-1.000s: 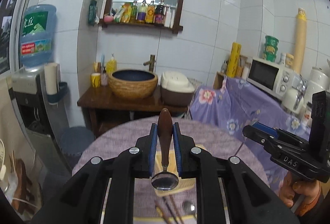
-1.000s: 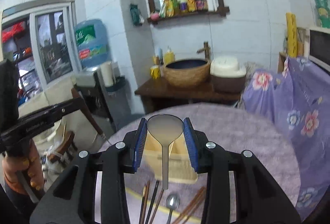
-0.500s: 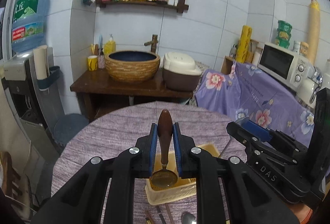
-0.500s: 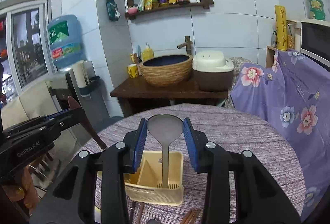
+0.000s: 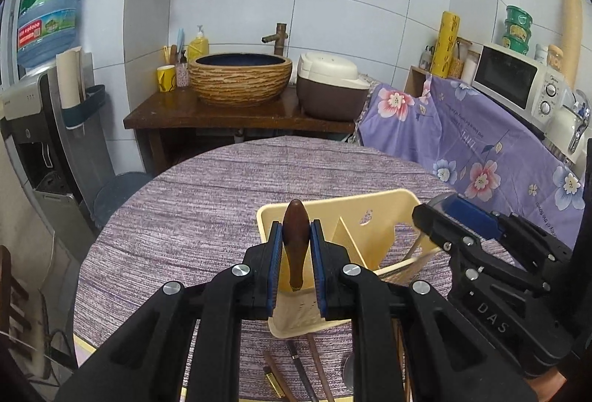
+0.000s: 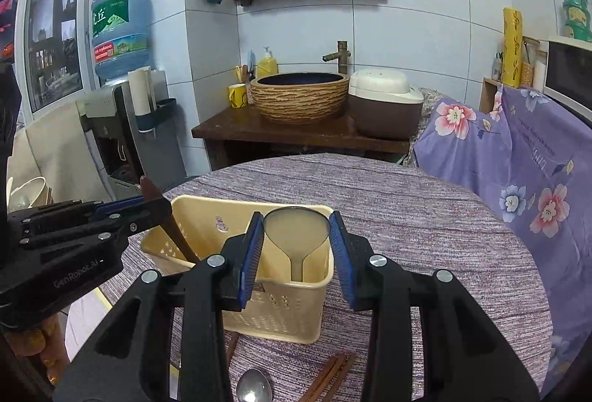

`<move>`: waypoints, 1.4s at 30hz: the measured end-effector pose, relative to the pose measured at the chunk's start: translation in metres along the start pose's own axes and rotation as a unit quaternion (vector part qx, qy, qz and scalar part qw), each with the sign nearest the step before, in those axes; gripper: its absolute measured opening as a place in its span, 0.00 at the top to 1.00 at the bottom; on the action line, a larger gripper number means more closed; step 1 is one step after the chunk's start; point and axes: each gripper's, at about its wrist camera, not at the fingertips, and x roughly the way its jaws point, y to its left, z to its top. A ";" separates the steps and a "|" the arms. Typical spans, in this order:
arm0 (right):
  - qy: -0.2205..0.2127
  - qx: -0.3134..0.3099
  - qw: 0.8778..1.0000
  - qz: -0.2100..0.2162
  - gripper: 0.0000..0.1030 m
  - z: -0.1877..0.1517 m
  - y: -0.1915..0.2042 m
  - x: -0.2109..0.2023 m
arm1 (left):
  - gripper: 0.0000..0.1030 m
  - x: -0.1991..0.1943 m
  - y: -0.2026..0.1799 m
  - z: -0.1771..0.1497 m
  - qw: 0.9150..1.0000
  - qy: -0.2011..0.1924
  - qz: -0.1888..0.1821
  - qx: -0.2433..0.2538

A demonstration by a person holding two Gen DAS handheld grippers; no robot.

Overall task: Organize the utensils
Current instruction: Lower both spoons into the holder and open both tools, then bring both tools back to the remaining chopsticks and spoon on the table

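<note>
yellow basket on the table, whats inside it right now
Two spoons reach down into the yellow basket, each held by a gripper: a wooden-handled spoon on its left side and a metal spoon on its right. Their lower ends and the basket floor are hidden by its walls.

White tiled wall (image 5: 370,13), wooden washstand (image 5: 236,117), window (image 6: 51,39)

A cream plastic caddy (image 6: 281,306) with perforated walls and an inner divider stands upright on the table. A wooden-handled utensil (image 5: 295,246) leans in its left compartment, handle tip pointing to 12 o'clock. A metal spoon (image 6: 296,235) stands bowl-up in the right compartment. On the cloth at the caddy's 6 o'clock lie brown chopsticks (image 6: 329,378) and another metal spoon (image 6: 254,385).
</note>
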 end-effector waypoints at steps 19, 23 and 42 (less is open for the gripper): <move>-0.026 0.032 0.999 -0.009 0.39 -0.009 -0.014 -0.037 | 0.48 -0.051 0.013 -0.022 0.999 -0.043 -0.010 -0.016; -0.010 0.034 0.999 -0.006 0.37 -0.027 -0.015 -0.056 | 0.38 -0.066 0.018 -0.048 0.999 -0.039 0.010 -0.007; 0.113 0.026 0.993 -0.032 0.37 -0.156 -0.005 -0.068 | 0.58 -0.029 0.024 -0.178 0.992 0.119 0.004 -0.051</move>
